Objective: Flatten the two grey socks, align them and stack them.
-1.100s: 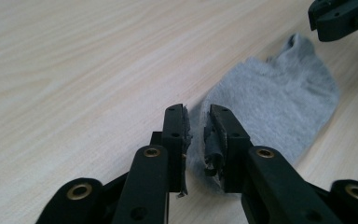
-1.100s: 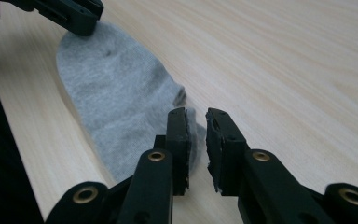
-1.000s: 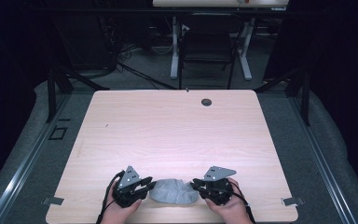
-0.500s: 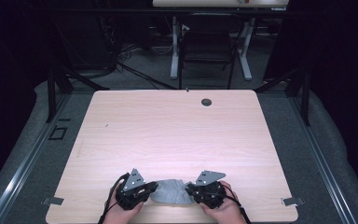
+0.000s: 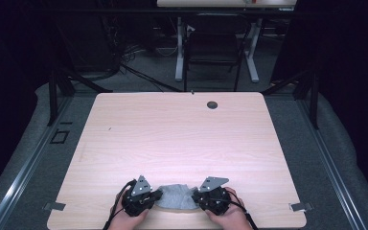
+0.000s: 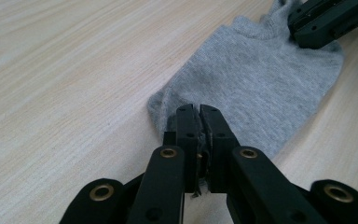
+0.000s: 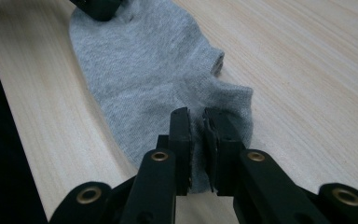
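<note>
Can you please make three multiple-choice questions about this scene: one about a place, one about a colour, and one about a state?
1. Where on the table does the sock lie?
A. near the edge closest to the person
B. at the far edge by the round hole
C. at the left corner, far side

2. What colour is the sock?
A. white
B. grey
C. dark blue

3. How does the left gripper stand to the sock?
A. open, well above it
B. shut on bare wood beside it
C. shut on one end of it

Answers: 1 A, as the high view shows the sock between the two hands at the near edge. 2 B, as both gripper views show grey knit fabric. 3 C, as the left gripper view shows the jaws pinching a fold of fabric, after just closing.
</note>
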`<action>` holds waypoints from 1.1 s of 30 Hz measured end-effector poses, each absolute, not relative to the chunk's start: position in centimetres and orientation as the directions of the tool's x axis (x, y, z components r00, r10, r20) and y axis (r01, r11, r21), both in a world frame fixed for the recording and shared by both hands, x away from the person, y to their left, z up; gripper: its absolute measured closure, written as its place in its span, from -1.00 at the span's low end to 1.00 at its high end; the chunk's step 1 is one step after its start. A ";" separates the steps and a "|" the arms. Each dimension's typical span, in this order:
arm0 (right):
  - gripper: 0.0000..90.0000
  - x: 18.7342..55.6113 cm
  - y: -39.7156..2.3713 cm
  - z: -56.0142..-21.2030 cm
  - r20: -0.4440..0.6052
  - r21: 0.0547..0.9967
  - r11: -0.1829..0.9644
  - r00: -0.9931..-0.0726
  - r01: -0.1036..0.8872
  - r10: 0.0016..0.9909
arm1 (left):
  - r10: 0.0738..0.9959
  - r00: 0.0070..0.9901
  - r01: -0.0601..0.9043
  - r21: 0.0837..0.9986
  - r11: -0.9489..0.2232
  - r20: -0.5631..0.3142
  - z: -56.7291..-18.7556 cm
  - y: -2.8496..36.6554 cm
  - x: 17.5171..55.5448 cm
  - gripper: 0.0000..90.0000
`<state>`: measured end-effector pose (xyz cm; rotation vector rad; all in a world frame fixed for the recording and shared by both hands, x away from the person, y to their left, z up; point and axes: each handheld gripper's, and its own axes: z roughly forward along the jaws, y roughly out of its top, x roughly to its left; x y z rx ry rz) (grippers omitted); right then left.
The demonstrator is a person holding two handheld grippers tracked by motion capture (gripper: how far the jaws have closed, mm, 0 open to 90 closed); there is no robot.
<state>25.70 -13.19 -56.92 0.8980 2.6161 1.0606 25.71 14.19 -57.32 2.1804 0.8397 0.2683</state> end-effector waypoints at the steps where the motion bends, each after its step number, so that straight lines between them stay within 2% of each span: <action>1: 0.83 25.7 -13.2 -57.0 0.057 0.681 0.564 -0.802 0.467 0.595 | 0.650 0.755 0.491 0.728 -0.479 -0.081 -57.4 14.1 25.7 0.93; 28: 0.90 27.9 -13.3 -57.5 0.074 0.700 0.516 -0.769 0.493 0.635 | 0.685 0.722 0.510 0.746 -0.429 -0.100 -58.0 14.2 27.5 0.94; 33: 0.87 27.8 -13.3 -57.3 0.070 0.701 0.518 -0.770 0.490 0.634 | 0.677 0.727 0.506 0.752 -0.421 -0.110 -57.7 14.3 27.4 0.86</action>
